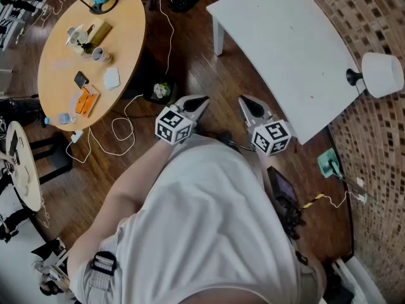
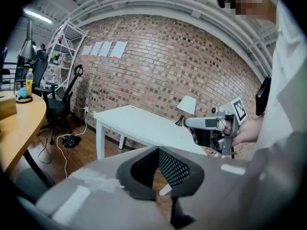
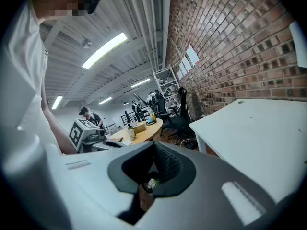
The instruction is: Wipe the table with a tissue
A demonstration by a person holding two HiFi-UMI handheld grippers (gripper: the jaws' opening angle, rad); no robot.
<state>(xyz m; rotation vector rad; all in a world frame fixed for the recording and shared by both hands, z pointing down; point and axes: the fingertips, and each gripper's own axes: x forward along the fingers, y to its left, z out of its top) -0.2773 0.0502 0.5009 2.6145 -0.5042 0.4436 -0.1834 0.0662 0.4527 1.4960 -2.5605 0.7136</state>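
While standing on the wood floor (image 1: 190, 56) between two worktops, holding the left gripper (image 1: 197, 101) and the right gripper (image 1: 243, 100) side by side at waist height, both tipped slightly downward. Pointing roughly toward the near edge of the white worktop (image 1: 285, 49), close to it but not touching. Left jaws pressed together, tips meeting, gripping nothing. Same on the right: jaws closed tip to tip and holding nothing. Can make out a small white square (image 1: 111, 78), perhaps the tissue, lying flat on the round wooden worktop (image 1: 126, 37) off to the left, well apart from both grippers. Cannot say for certain what it is. Lying near it: a cup (image 1: 100, 56), an orange packet (image 1: 87, 100) and other small clutter. At the right edge of the white worktop, a lamp (image 1: 381, 75) with a white shade and black stem. Down on the floor between the worktops, a small dark pot (image 1: 161, 91) with something pale inside, plus a loose white cable (image 1: 120, 128) trailing past it. Beyond the white worktop, a brick wall (image 1: 373, 18).
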